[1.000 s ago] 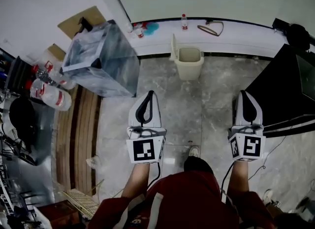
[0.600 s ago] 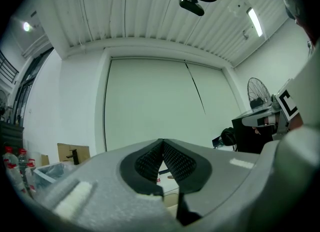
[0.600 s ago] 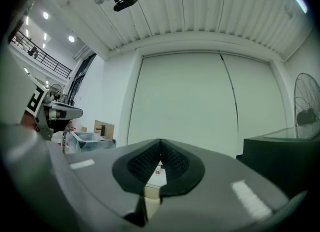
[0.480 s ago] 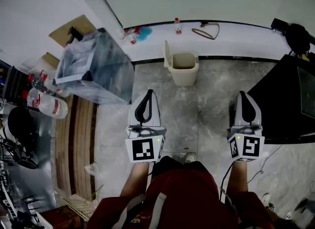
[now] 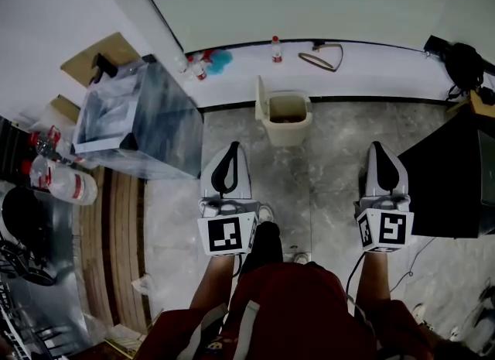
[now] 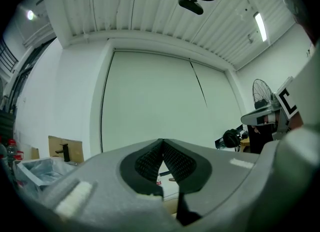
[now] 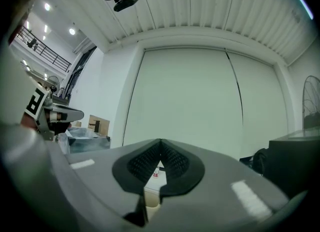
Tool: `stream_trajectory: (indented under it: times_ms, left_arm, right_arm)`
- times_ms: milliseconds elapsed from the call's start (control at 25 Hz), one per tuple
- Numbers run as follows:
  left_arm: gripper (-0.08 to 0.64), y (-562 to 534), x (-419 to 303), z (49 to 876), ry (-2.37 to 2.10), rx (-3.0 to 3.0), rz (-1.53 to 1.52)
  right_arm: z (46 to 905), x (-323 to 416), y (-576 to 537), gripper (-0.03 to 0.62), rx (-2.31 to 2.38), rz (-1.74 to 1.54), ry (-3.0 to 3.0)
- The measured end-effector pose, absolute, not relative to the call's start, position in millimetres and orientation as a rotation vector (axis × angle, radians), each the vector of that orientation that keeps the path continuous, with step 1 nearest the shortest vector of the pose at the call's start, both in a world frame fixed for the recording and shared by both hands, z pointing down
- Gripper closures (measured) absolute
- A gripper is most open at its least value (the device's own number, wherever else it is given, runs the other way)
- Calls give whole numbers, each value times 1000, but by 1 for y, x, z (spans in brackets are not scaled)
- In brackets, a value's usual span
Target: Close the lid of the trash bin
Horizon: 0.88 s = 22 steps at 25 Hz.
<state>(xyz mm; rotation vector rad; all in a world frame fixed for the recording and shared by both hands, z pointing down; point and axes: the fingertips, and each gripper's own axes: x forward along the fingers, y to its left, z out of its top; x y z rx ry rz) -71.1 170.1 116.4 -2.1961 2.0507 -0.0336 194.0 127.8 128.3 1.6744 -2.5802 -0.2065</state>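
Note:
A small beige trash bin stands on the stone floor against the white ledge, ahead of and between my two grippers. Its lid stands upright at the bin's left rim, so the bin is open. My left gripper is held level, short of the bin and slightly to its left, jaws shut with nothing in them. My right gripper is level too, farther right, tips together and empty. The left gripper view and the right gripper view both show the ribbed pads meeting at the tip.
A large box lined with clear plastic stands at the left beside wooden planks. A black table fills the right. The white ledge carries bottles and a cable loop. The person's foot is below.
The bin has drawn closer to both grippers in the head view and the left box has slid outward. Both grippers stay shut and level, side by side.

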Motion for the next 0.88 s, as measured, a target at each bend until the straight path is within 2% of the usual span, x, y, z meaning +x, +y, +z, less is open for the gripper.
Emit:
stream_trajectory:
  times_ms: [440, 880]
  left_arm:
    - [554, 77, -165, 113, 2000, -2272, 32]
    - [554, 31, -211, 132, 1965, -2347, 61]
  right_arm:
    - [107, 89, 53, 592, 1667, -279, -2524]
    - [115, 38, 19, 592, 1690, -289, -2460]
